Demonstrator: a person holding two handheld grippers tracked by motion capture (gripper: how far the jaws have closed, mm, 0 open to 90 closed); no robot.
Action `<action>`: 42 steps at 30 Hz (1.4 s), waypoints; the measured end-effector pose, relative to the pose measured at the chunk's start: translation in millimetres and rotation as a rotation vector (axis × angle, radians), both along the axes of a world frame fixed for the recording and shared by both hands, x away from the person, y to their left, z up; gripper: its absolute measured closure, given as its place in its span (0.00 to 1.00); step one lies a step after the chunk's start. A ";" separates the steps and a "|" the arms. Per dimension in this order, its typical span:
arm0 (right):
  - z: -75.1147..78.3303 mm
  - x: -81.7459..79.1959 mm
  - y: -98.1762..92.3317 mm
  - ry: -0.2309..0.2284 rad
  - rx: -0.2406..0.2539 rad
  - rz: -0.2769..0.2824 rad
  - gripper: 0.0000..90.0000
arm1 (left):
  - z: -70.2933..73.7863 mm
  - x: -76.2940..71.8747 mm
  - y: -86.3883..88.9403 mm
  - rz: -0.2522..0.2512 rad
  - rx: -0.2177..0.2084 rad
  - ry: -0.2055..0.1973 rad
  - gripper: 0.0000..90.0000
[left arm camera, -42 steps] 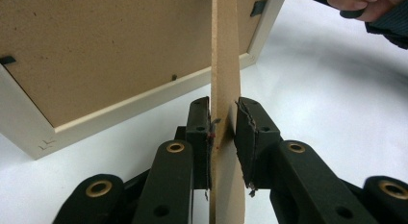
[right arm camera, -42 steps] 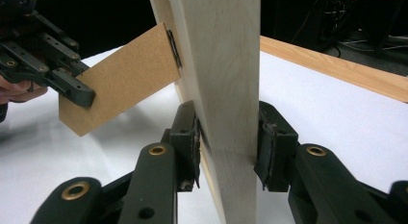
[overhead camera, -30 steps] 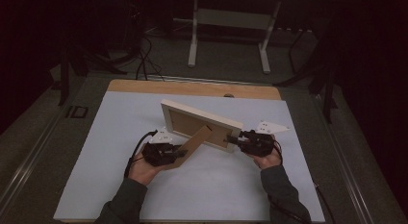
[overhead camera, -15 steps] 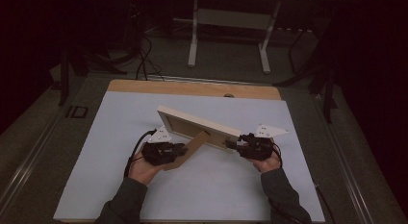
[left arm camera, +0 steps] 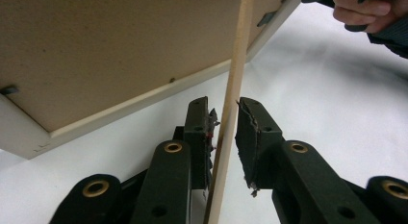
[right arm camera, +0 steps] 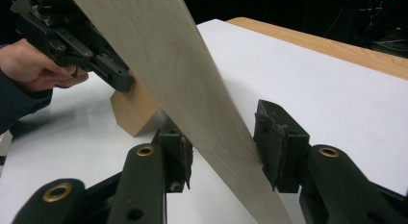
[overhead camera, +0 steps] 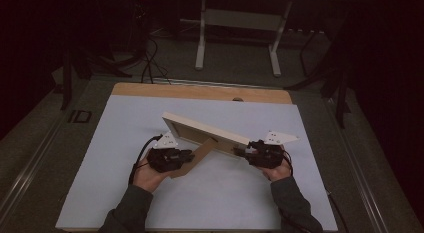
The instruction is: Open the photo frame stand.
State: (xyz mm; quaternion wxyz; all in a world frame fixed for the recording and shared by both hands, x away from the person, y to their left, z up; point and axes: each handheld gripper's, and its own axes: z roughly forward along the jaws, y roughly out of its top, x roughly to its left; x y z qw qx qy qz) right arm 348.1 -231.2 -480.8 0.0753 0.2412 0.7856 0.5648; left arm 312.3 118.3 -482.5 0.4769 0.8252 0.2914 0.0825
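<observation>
High view: a pale wooden picture frame [overhead camera: 207, 130] is held tilted above the middle of the white table cover [overhead camera: 125, 123], between two hand-held grippers. The left gripper [overhead camera: 186, 155], at the frame's near-left side, has its jaws nearly closed on the thin brown easel stand [overhead camera: 197, 155] that folds out from the frame's back; in the left gripper view a slight gap shows on one side of the stand's edge [left arm camera: 230, 113]. The right gripper [overhead camera: 245, 152], at the frame's right end, straddles the frame's edge [right arm camera: 192, 89] with its jaws spread; whether they press on the wood cannot be told. A likely risk: the thin stand could slip or bend at its hinge, and the frame could drop onto the cover if the right grip is loose.
</observation>
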 end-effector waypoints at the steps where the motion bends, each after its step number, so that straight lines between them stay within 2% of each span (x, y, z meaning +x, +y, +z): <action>1: 0.1 -0.3 0.4 -0.001 -0.003 -0.002 0.64 | 0.4 -0.7 -0.9 -0.007 -0.002 -0.001 0.85; 8: 0.3 -0.6 1.0 -0.005 -0.007 -0.008 0.65 | 4.4 -4.5 -5.8 -0.057 -0.012 -0.011 0.86; 12: 0.3 -1.0 1.3 -0.005 -0.013 -0.002 0.64 | 4.5 -4.6 -6.2 -0.060 -0.002 -0.012 0.84; 15: 0.3 -2.0 1.8 -0.005 -0.018 0.001 0.64 | 3.8 -4.0 -3.9 -0.044 -0.003 -0.015 0.81; 22: -0.2 -2.6 1.7 -0.002 -0.021 -0.001 0.62 | 6.8 -3.9 6.0 -0.024 -0.039 -0.025 0.75; 32: -4.6 -4.5 -6.4 0.013 -0.035 -0.021 0.59 | 9.6 -4.3 23.3 0.013 -0.084 -0.035 0.72; 37: -6.3 -6.3 -12.8 0.018 -0.048 -0.024 0.58 | 10.3 -3.6 29.6 0.042 -0.091 -0.042 0.72; 42: -6.8 -9.3 -18.4 0.023 -0.062 -0.028 0.58 | 10.3 -3.0 32.9 0.073 -0.080 -0.047 0.72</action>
